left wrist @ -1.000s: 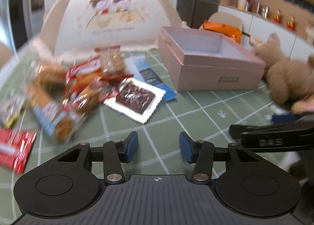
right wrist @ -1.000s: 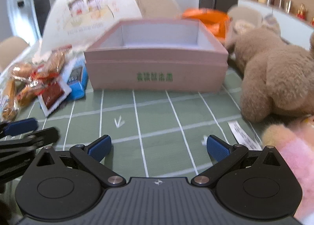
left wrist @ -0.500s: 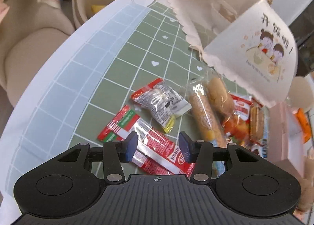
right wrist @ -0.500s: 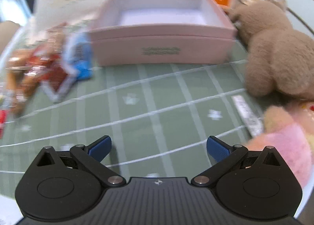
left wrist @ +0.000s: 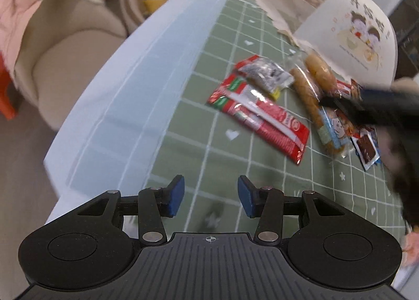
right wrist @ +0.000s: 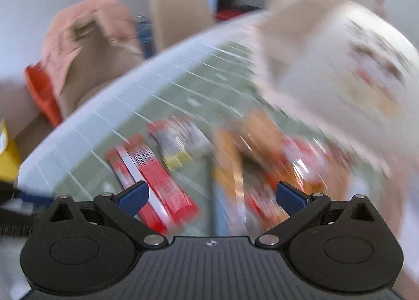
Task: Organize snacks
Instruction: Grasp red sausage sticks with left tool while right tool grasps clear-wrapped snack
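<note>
Several wrapped snacks lie in a loose pile on the green checked tablecloth (left wrist: 209, 153). A long red packet (left wrist: 258, 119) lies nearest, with a red and silver packet (left wrist: 264, 74) behind it and long bread rolls in clear wrap (left wrist: 311, 101) to the right. My left gripper (left wrist: 210, 196) is open and empty above the cloth, short of the red packet. My right gripper (right wrist: 210, 196) is open wide and empty over the pile; its view is blurred, with the red packet (right wrist: 154, 182) under its left finger. The right gripper also shows in the left wrist view (left wrist: 340, 104), over the rolls.
A white food cover with a cartoon print (left wrist: 348, 30) stands behind the snacks. The table's pale blue border and edge (left wrist: 125, 90) run along the left. Beige chairs (left wrist: 65, 45) stand beyond it, one draped with a pink garment (left wrist: 18, 4).
My left gripper has pulled back from the red packet, its jaws a little wider. My right gripper has swung left from the pink box to over the snack pile.
</note>
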